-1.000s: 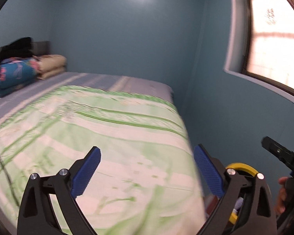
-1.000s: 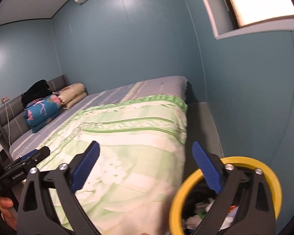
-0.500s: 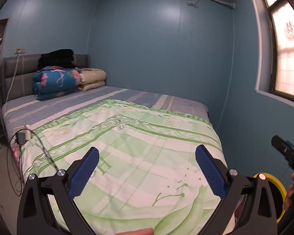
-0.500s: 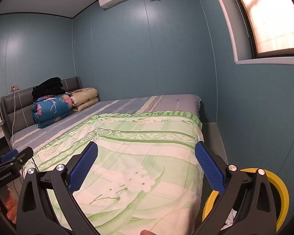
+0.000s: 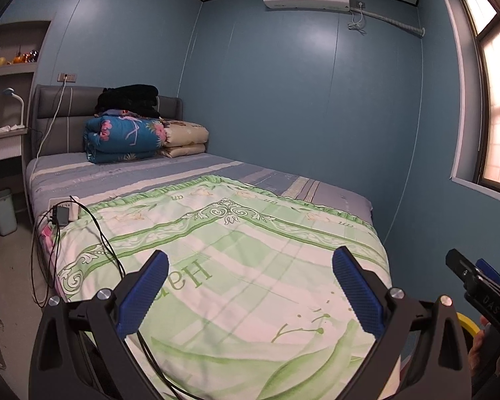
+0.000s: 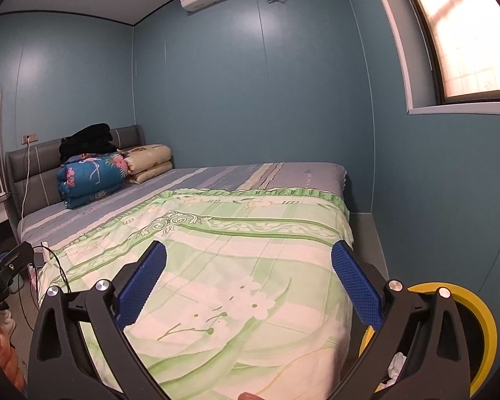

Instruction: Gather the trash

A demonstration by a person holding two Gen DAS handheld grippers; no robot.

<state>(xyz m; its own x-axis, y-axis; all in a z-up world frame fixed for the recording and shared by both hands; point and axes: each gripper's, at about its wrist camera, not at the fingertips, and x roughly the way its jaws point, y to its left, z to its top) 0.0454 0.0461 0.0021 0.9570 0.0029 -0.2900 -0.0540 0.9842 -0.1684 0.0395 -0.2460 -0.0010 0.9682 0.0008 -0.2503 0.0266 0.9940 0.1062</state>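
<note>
The yellow-rimmed trash bin (image 6: 483, 326) is shown clearly only in the right wrist view: it is located on the floor at the foot corner of the bed (image 6: 236, 233), on the window side, with crumpled paper (image 6: 396, 363) visible inside. A charger and cable (image 5: 61, 215) on the bed's opposite edge are seen best in the left wrist view. The left hand-held gripper (image 5: 250, 291) and the right hand-held gripper (image 6: 248, 288) are both spread wide, nothing being held or touched.
</note>
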